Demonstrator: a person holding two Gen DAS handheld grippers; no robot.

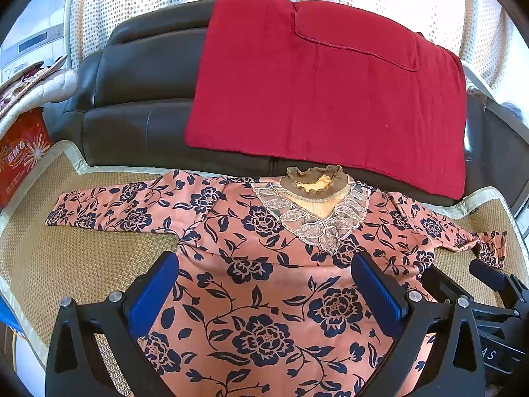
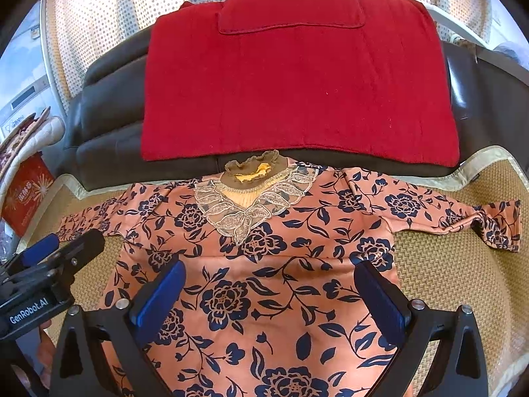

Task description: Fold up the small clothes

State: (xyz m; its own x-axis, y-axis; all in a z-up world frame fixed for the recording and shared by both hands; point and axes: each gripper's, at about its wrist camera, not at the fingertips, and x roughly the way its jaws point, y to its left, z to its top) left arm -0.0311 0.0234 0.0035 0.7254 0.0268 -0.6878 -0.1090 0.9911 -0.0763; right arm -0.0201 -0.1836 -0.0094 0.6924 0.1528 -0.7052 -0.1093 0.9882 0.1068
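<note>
1. Task item: a small salmon-pink blouse with navy flower print lies face up and spread flat on a woven straw mat. Its frilled brown collar points to the far side and touches the base of a black leather sofa.
2. Left gripper: jaws spread wide, blue pads apart, nothing between them. It hangs over the left half of the blouse body; contact with the cloth cannot be judged.
3. Right gripper: jaws likewise spread wide and holding nothing, over the right half of the body.
4. Left view only: the full left sleeve, laid straight out to the left and flat to its cuff. The right gripper shows at the right edge just near of the right cuff.
5. Right view only: the right sleeve in full, with its cuff bunched and turned back on itself. The left gripper shows at the left edge, partly covering the left sleeve end; part of the person's hand is visible below it.
6. Both views: a red quilted pad draped over the sofa, its near edge just beyond the collar.
7. Edges: the mat's pale binding runs outside both sleeve ends. A red printed box stands far left, off the mat.
8. Open room: bare mat lies near of each sleeve, on both sides of the body. The far side is closed by the sofa.
</note>
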